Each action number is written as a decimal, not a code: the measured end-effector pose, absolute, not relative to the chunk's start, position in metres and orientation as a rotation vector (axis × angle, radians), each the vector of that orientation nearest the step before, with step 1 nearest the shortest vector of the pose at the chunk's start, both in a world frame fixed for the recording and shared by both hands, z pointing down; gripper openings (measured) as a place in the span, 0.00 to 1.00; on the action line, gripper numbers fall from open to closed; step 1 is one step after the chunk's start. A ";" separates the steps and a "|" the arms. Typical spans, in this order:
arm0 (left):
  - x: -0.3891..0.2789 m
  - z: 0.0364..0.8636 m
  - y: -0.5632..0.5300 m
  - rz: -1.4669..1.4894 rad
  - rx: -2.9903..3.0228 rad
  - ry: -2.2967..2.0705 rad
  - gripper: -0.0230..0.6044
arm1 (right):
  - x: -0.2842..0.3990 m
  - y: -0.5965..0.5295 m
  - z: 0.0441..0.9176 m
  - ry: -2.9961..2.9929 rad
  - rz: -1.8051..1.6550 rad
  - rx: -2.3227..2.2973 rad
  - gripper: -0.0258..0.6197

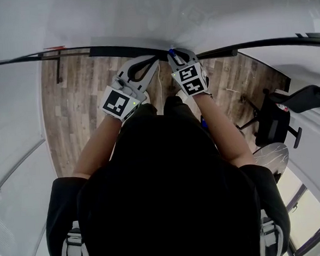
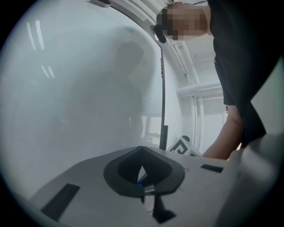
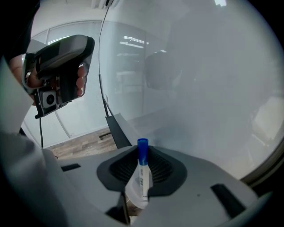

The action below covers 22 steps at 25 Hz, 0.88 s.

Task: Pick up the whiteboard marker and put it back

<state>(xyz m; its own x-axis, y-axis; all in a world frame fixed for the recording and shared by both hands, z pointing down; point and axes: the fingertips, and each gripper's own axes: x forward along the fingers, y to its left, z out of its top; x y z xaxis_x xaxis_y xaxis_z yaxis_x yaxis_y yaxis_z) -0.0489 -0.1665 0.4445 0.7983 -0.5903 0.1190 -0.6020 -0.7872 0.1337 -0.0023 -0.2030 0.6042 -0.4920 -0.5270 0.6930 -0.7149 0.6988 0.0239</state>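
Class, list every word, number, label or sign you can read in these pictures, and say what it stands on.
Nothing can be read as text.
On the whiteboard marker: dark print on the barrel, too blurred to read.
On the right cube and the left cube: black-and-white square patterns, no letters.

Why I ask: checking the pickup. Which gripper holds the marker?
The right gripper: the blue-capped whiteboard marker stands clamped between its jaws. The left gripper has its jaws together, holding nothing.
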 end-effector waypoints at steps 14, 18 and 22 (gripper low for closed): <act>-0.044 0.439 -0.169 0.159 2.830 -0.953 0.04 | 0.008 -0.202 0.580 -2.314 0.337 0.981 0.13; -0.040 0.432 -0.170 0.084 2.857 -0.945 0.04 | 0.013 -0.200 0.568 -2.342 0.333 1.010 0.13; -0.034 0.426 -0.168 0.082 2.874 -0.931 0.04 | 0.017 -0.196 0.554 -2.381 0.347 1.026 0.13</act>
<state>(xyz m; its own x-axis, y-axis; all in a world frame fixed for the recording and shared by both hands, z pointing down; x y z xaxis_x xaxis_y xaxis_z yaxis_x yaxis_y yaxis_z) -0.0336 -0.1678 0.4259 0.8094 -0.5805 0.0884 -0.5870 -0.8038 0.0966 0.0174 -0.1956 0.5538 -0.5778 -0.5991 0.5543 -0.7323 0.6804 -0.0280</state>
